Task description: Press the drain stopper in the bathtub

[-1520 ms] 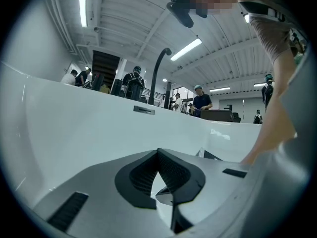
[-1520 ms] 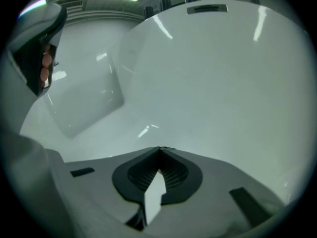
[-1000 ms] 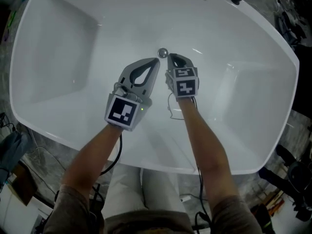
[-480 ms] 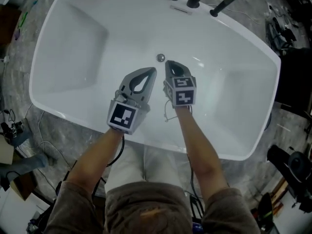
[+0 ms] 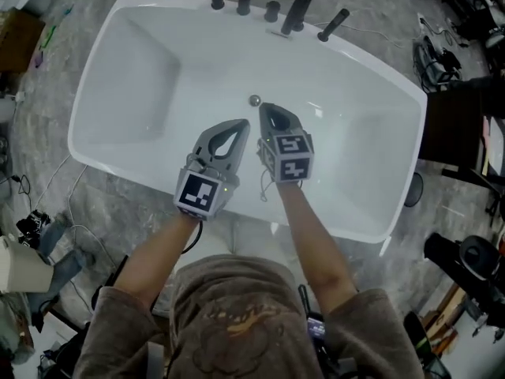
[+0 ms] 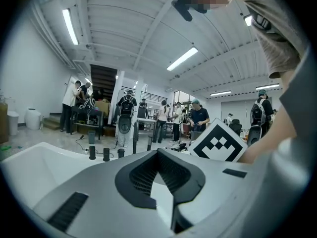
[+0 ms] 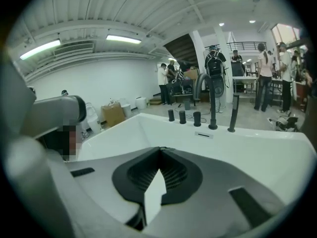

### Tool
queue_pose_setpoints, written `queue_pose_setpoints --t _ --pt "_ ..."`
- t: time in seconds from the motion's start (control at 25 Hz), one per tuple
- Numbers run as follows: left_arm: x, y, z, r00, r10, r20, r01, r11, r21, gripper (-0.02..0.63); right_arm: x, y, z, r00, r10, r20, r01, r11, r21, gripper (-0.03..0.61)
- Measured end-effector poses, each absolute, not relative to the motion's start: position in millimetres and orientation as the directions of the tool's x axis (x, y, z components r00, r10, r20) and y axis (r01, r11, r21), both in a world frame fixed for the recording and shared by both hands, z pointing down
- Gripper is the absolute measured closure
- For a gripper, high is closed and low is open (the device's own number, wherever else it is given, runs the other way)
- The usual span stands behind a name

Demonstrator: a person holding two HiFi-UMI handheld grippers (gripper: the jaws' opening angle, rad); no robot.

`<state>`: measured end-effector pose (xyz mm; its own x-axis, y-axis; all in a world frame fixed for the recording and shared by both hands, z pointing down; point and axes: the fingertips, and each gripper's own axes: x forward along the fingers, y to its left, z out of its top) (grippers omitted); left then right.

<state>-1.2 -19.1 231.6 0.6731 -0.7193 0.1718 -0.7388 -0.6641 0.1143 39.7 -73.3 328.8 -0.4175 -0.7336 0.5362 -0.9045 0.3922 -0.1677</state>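
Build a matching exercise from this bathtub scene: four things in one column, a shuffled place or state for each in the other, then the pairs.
Things
1. small round metal drain stopper
2. row of black tap fittings
3. right hand-held gripper
4. left hand-held gripper

Places or states
A. along the far rim of the white bathtub
B. jaws shut, tip closest to the stopper
C. on the tub bottom, midway along
D. jaws shut, tip farther from the stopper

Pairs: 1-C, 2-A, 3-B, 4-D

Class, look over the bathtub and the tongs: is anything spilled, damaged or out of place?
Nothing stands out. The bathtub looks whole and clean, its drain stopper sits in the floor, and the left tongs and right tongs are shut and empty.
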Motion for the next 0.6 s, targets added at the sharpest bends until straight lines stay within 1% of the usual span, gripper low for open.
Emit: queue_pose_setpoints --t 0.36,0.6 --pt "-14 13 157 0.676 -0.72 0.155 -0.736 -0.666 0.116 0.609 13 -22 226 -0.502 -0.745 0.44 -0.862 0.471 -0.187 0.581" --pt "-17 43 123 0.706 -0.688 0.166 -0.707 -0.699 0.112 0.609 4 17 170 -0.573 -0.728 0.377 -0.815 0.555 -0.168 0.58"
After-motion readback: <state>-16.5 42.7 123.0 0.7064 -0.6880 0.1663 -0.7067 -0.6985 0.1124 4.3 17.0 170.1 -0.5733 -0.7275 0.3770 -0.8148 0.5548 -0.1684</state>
